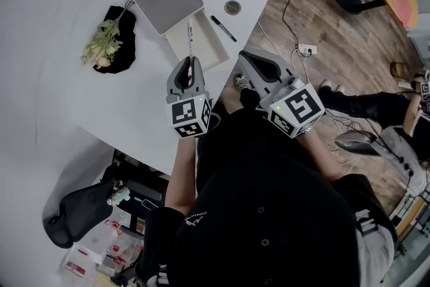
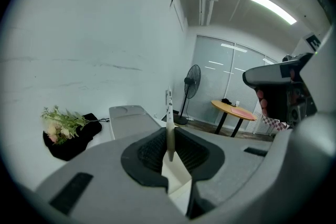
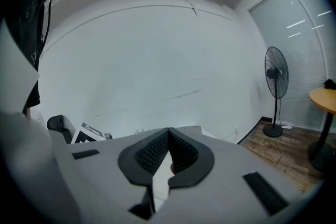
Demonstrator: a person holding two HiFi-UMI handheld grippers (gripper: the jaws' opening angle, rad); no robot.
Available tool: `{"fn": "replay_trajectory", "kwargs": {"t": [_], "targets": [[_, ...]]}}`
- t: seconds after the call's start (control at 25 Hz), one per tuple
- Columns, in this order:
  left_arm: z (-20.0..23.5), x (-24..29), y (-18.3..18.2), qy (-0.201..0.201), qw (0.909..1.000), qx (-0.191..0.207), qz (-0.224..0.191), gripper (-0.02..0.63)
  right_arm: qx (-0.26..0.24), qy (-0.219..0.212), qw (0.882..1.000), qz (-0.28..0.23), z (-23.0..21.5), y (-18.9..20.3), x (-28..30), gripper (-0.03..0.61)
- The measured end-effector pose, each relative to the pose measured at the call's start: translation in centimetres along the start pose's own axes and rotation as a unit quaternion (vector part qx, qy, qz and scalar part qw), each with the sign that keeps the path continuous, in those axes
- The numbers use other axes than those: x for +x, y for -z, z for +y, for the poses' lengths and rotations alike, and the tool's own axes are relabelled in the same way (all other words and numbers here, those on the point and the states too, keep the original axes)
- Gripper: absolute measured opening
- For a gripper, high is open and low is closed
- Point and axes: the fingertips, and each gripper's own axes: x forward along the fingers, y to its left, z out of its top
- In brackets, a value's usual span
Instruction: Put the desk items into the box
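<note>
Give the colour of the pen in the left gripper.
White pen, small dark print; left gripper view shows it best.

The head view looks steeply down from over the person onto the open box (image 1: 198,44) on the white desk (image 1: 134,97), well above it. The left gripper view looks along a clamped pen (image 2: 169,128), low and close before the box lid (image 2: 128,119), facing level past it to a pedestal fan (image 2: 191,84). The right gripper view, to the box's right, faces the white wall (image 3: 157,60) and shares that fan (image 3: 276,73).

Black cap (image 1: 269,228) and top (image 1: 232,138), grey left tool (image 1: 190,62) and right tool (image 1: 244,57).
</note>
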Motion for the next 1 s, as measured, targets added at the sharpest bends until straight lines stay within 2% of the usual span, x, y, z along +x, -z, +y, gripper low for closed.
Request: {"fn": "replay_trajectory", "kwargs": {"t": [0.56, 0.8, 1.0], "targets": [[1.0, 5.5, 6.2, 0.000, 0.9951, -0.022, 0.096, 0.057, 0.014, 0.018, 0.999, 0.027, -2.1, 1.1, 1.3, -0.002], [1.4, 7.3, 8.6, -0.005, 0.9906, -0.021, 0.135, 0.057, 0.021, 0.020, 0.999, 0.035, -3.0, 1.6, 2.0, -0.002], [1.5, 8.7, 10.6, -0.001, 0.9857, -0.004, 0.168, 0.057, 0.027, 0.027, 0.998, 0.043, -4.2, 2.0, 2.6, -0.002]]}}
